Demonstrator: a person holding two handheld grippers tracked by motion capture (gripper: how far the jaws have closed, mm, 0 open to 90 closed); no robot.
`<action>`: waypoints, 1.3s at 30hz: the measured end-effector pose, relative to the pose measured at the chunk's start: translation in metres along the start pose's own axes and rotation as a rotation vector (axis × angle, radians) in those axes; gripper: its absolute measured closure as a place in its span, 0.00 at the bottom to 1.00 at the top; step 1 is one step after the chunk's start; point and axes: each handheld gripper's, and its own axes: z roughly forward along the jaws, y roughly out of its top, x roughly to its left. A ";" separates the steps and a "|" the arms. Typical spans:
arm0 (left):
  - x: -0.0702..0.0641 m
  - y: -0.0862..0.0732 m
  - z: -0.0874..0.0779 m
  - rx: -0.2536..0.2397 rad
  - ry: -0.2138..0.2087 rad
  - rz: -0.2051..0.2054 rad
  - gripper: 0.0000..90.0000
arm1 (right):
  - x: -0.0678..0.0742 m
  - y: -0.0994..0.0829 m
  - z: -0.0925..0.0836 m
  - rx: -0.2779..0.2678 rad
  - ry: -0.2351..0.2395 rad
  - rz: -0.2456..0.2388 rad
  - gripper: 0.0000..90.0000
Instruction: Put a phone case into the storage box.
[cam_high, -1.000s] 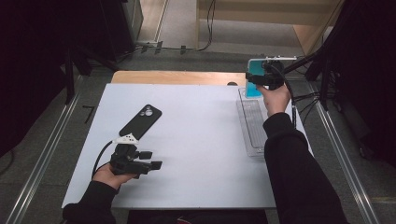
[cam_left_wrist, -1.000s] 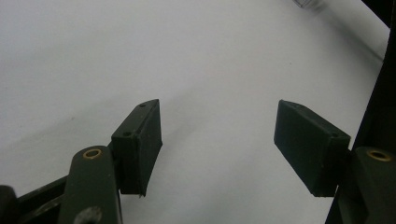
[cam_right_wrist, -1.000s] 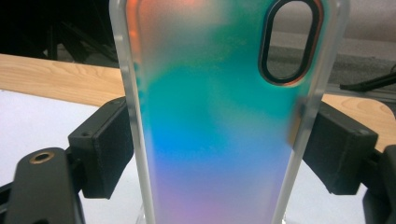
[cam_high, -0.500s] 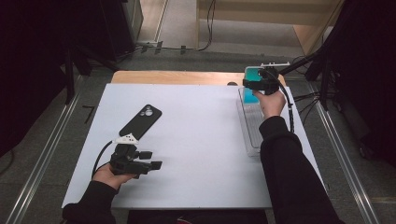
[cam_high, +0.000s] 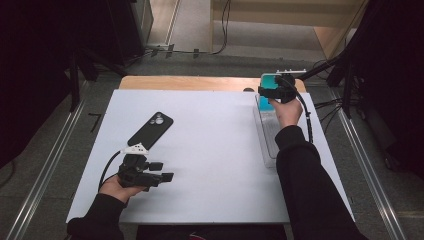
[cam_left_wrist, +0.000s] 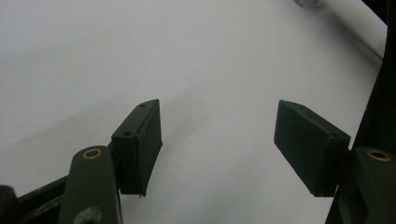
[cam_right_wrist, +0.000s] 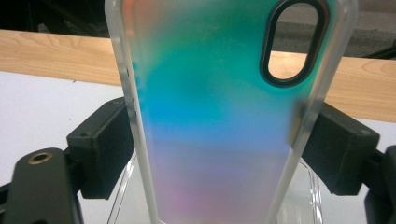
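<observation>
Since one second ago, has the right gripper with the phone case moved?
Yes. The right gripper and phone case moved left and down, toward the clear tray.

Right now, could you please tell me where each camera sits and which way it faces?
High view: above the person's side, looking forward and down on the white table; both forearms, left gripper, right gripper, black phone.
Left gripper view: on the left gripper, facing bare table between open jaws.
Right gripper view: on the right gripper, facing the iridescent phone case clamped upright.
Shared: high and right gripper views both show the case.
</observation>
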 end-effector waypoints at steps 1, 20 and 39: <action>0.000 0.000 0.000 0.000 0.000 0.000 0.36 | 0.000 0.000 0.000 0.000 0.004 0.009 0.16; 0.000 0.000 0.001 0.003 0.001 -0.002 0.36 | -0.004 -0.003 0.007 0.014 0.030 0.022 0.01; 0.001 0.004 0.002 0.004 0.000 -0.016 0.36 | -0.002 -0.003 -0.038 0.024 0.090 -0.008 0.01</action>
